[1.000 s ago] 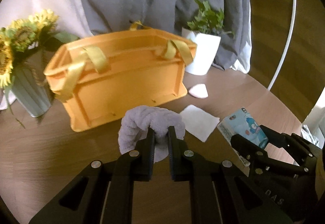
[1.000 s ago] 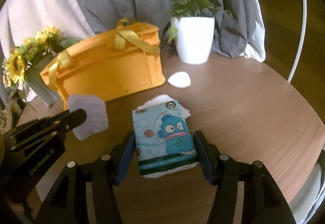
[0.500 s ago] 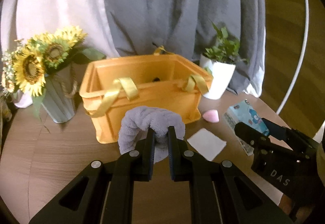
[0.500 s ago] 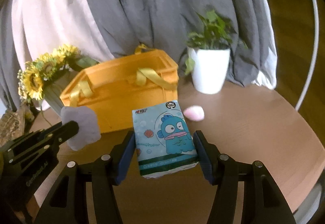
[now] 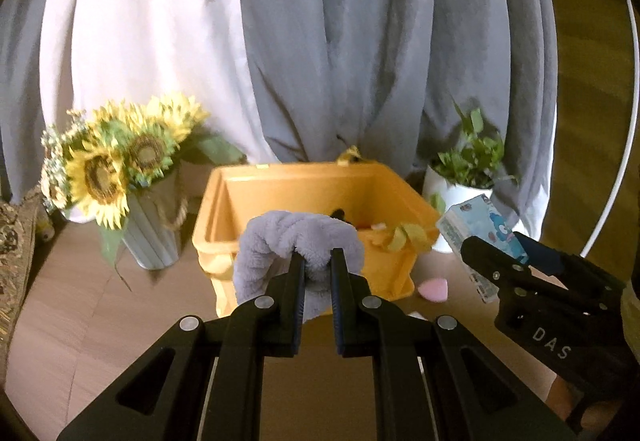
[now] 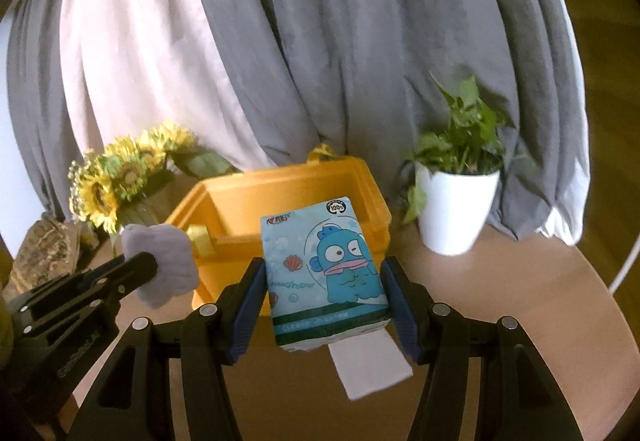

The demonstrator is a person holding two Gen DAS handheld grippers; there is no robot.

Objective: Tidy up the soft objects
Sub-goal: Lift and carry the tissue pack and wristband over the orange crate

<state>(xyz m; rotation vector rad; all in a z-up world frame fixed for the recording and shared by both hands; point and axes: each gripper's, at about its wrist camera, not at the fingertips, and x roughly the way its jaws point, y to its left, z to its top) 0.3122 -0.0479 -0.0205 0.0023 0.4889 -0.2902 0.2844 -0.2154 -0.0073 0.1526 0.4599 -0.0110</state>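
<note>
Right wrist: tissue pack (image 6: 320,273) reads "100%".

Orange-yellow storage bin (image 5: 400,201) with paler yellow ribbon handles (image 5: 404,235). Fluffy towel (image 5: 296,237), pale lavender-grey. Tissue pack (image 6: 324,269), light blue, printed with a darker blue cartoon fish with pink lips, small red shells and white bubbles, a dark green band along its lower edge. Makeup sponge (image 5: 433,289), pink. Flat square sheet (image 6: 370,371), white. Sunflowers (image 5: 116,165), yellow petals around brown centres, in a ribbed grey-green vase (image 5: 154,241). Leafy green plant (image 6: 460,137) in a plain white pot (image 6: 454,213). Curtains (image 6: 320,41), alternating grey and white panels. Surface (image 6: 500,301), light brown woodgrain. Gripper frames black; right gripper (image 6: 324,301) fingers (image 6: 246,305) with blue pads.
</note>
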